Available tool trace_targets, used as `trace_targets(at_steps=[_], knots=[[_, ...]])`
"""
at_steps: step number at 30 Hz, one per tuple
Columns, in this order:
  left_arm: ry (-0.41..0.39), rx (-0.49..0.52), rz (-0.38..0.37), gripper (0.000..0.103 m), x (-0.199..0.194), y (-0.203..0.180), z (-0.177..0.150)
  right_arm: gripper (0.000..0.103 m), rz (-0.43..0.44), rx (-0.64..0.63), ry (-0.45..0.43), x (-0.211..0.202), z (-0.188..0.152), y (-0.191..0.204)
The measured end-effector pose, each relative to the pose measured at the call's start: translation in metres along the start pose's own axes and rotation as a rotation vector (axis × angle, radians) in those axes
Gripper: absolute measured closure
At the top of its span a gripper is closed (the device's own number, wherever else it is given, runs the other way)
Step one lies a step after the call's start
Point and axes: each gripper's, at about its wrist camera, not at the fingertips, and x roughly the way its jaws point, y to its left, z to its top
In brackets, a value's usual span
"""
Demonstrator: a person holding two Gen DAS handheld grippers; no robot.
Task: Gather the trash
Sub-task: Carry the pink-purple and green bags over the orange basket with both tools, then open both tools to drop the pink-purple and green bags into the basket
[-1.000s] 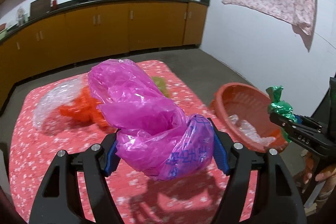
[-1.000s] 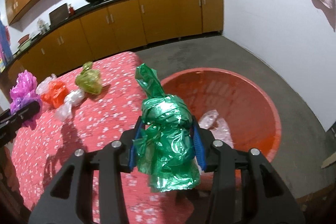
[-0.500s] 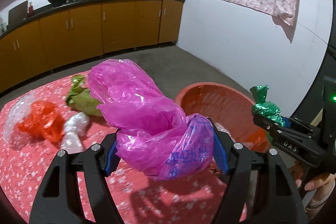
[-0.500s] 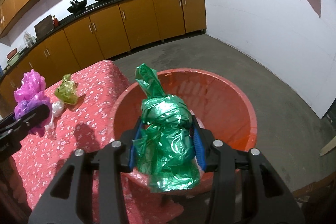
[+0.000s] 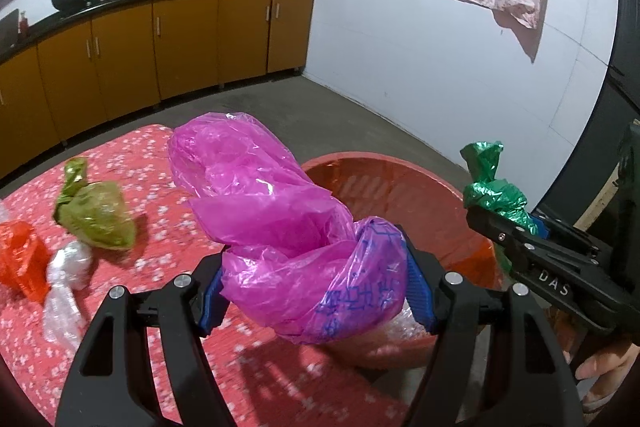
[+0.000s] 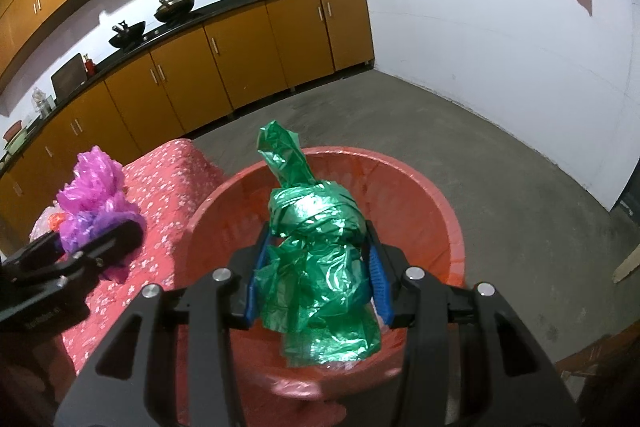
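Observation:
My left gripper (image 5: 316,291) is shut on a crumpled magenta plastic bag (image 5: 272,219), held above the table's right edge beside the red basin (image 5: 384,171). A knotted green plastic bag (image 6: 316,247) sits clamped in my right gripper (image 6: 316,283), which hangs over the red basin (image 6: 440,211). In the left wrist view the right gripper (image 5: 516,231) and its green bag (image 5: 492,187) show at the right, over the basin's far side. The right wrist view catches the left gripper (image 6: 100,239) with the magenta bag (image 6: 92,195) at the left. Clear plastic lies in the basin.
On the red flowered tablecloth (image 5: 160,187) lie an olive-green bag (image 5: 96,211), an orange bag (image 5: 20,263) and clear plastic wrap (image 5: 68,279). Orange cabinets (image 5: 180,39) line the back wall. Grey floor (image 6: 500,167) surrounds the basin. A hand (image 5: 604,371) shows at lower right.
Both grippers have swung right with their bags, away from the table's middle. The basin has come nearer in both views, and the green bag now hangs over it.

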Motion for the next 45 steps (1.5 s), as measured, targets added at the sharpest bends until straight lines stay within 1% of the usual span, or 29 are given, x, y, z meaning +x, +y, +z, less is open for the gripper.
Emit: trace_targets(at_steps=[8, 12, 16, 18, 21, 22, 23, 26, 28, 30, 31, 32, 33, 35, 39, 42, 45], knots=[[0.016, 0.033, -0.027, 0.032, 0.019, -0.014, 0.007, 0.06, -0.011, 0.049, -0.001, 0.01, 0.003, -0.016], [0.024, 0.032, -0.042, 0.032, 0.025, -0.017, 0.009, 0.06, -0.017, 0.07, -0.011, 0.011, 0.006, -0.022], [0.032, 0.037, -0.06, 0.031, 0.03, -0.021, 0.009, 0.06, 0.008, 0.109, -0.021, 0.01, 0.011, -0.029], [0.035, 0.04, -0.063, 0.03, 0.032, -0.022, 0.009, 0.059, 0.016, 0.126, -0.028, 0.01, 0.015, -0.032], [0.046, 0.028, -0.071, 0.025, 0.035, -0.019, 0.009, 0.058, 0.032, 0.138, -0.033, 0.009, 0.015, -0.033], [0.049, 0.02, -0.071, 0.023, 0.036, -0.017, 0.008, 0.056, 0.036, 0.139, -0.033, 0.01, 0.016, -0.033], [0.052, 0.014, -0.07, 0.021, 0.037, -0.016, 0.008, 0.053, 0.04, 0.142, -0.034, 0.01, 0.016, -0.033], [0.057, 0.0, -0.062, 0.017, 0.037, -0.011, 0.006, 0.044, 0.05, 0.149, -0.036, 0.01, 0.015, -0.032], [0.057, -0.007, -0.046, 0.015, 0.035, -0.006, 0.004, 0.036, 0.04, 0.148, -0.042, 0.008, 0.014, -0.031], [0.055, -0.022, -0.026, 0.013, 0.031, 0.001, 0.002, 0.017, 0.02, 0.145, -0.058, 0.007, 0.013, -0.03], [0.053, -0.029, -0.017, 0.012, 0.029, 0.003, 0.002, 0.013, -0.009, 0.142, -0.083, 0.003, 0.011, -0.03], [0.049, -0.037, -0.002, 0.01, 0.026, 0.007, 0.0, 0.006, -0.037, 0.138, -0.107, -0.001, 0.01, -0.03], [0.043, -0.043, 0.017, 0.007, 0.023, 0.011, -0.002, 0.004, -0.062, 0.132, -0.128, -0.004, 0.009, -0.03], [0.039, -0.048, 0.042, 0.007, 0.017, 0.019, -0.006, 0.004, -0.088, 0.12, -0.14, -0.005, 0.007, -0.031], [0.027, -0.067, 0.088, 0.005, 0.001, 0.036, -0.016, 0.004, -0.096, 0.113, -0.125, -0.003, 0.006, -0.032], [0.018, -0.075, 0.121, 0.004, -0.01, 0.047, -0.024, 0.004, -0.106, 0.082, -0.134, -0.006, 0.003, -0.022], [0.013, -0.078, 0.149, 0.003, -0.021, 0.056, -0.03, 0.004, -0.093, 0.04, -0.137, -0.009, 0.002, -0.007]])
